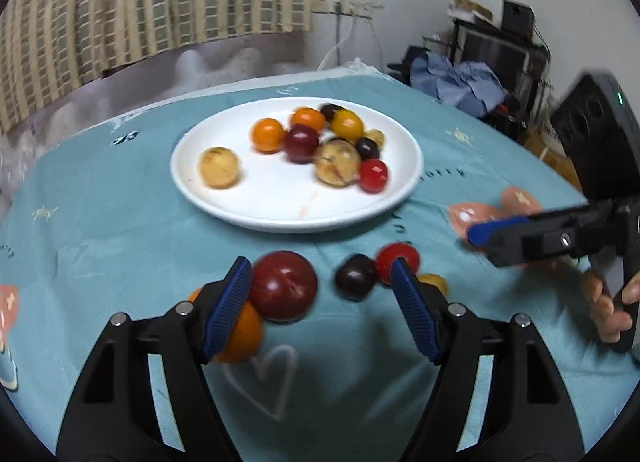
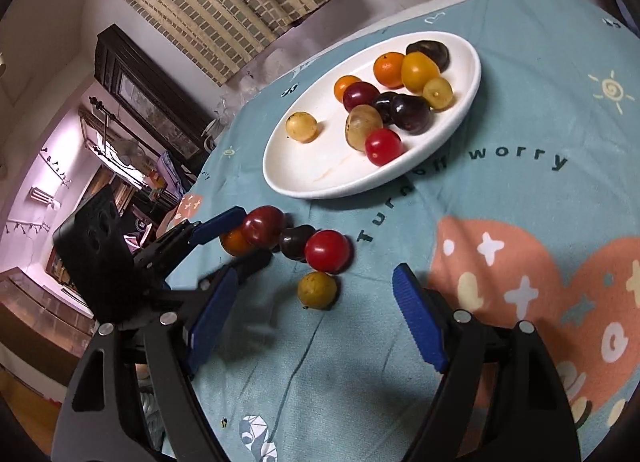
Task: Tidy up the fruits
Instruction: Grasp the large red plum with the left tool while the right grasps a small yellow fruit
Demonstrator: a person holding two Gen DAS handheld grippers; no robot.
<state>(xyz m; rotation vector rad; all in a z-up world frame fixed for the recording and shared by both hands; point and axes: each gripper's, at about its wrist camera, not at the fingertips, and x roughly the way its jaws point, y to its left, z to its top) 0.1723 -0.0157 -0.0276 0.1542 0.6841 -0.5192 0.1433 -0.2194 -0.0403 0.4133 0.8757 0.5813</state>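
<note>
A white plate (image 1: 296,218) (image 2: 360,188) holds several small fruits: orange, yellow, red and dark purple. On the teal cloth in front of it lie a dark red plum (image 1: 284,286) (image 2: 262,226), an orange (image 1: 242,336) (image 2: 234,243), a dark purple fruit (image 1: 354,276) (image 2: 295,242), a red tomato (image 1: 398,260) (image 2: 326,250) and a yellow fruit (image 2: 317,290). My left gripper (image 1: 319,264) (image 2: 252,236) is open, with the plum just inside its left pad. The open right gripper (image 2: 315,271) (image 1: 480,238) has the yellow fruit between its fingertips, untouched.
The teal tablecloth (image 2: 500,110) has a coral heart print (image 2: 520,262) on the right. A person's hand (image 1: 608,310) holds the right gripper. A black speaker (image 1: 592,142) and blue clothes (image 1: 460,82) lie beyond the table's far right edge.
</note>
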